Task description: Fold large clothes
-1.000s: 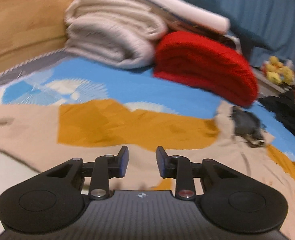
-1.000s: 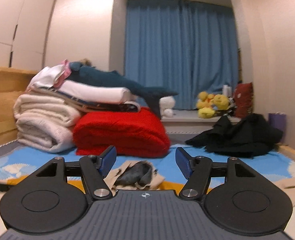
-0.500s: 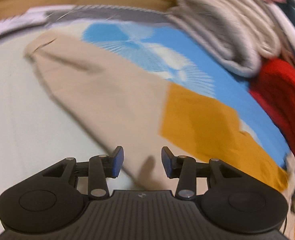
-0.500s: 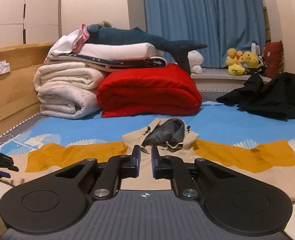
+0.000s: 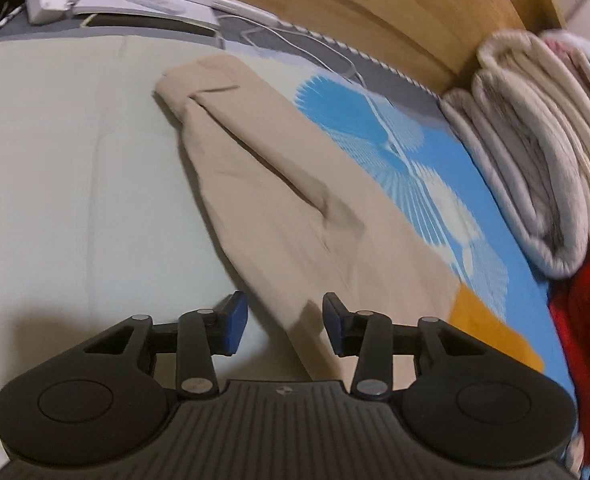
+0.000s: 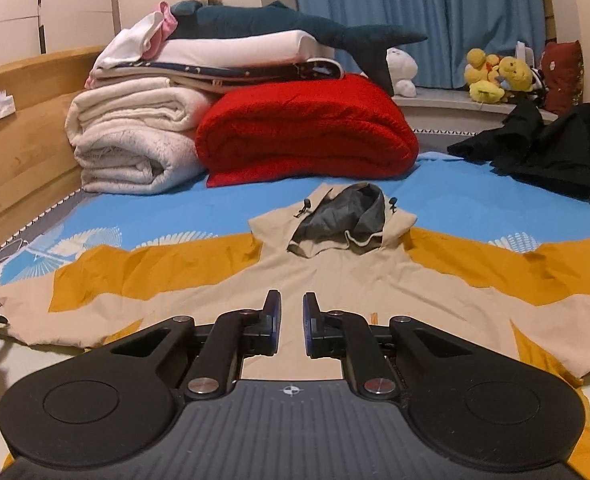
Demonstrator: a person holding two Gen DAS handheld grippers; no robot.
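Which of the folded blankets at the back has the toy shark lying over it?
The red blanket: the shark's tail hangs over it; the cream ones sit left.

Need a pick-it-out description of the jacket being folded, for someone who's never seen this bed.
On the blue patterned bedspread, in front of the folded red blanket, a hooded jacket lies flat with both sleeves spread wide. It is beige with mustard-yellow panels across the shoulders and sleeves and a grey-lined hood. The only other loose clothing is a crumpled black heap at far right.
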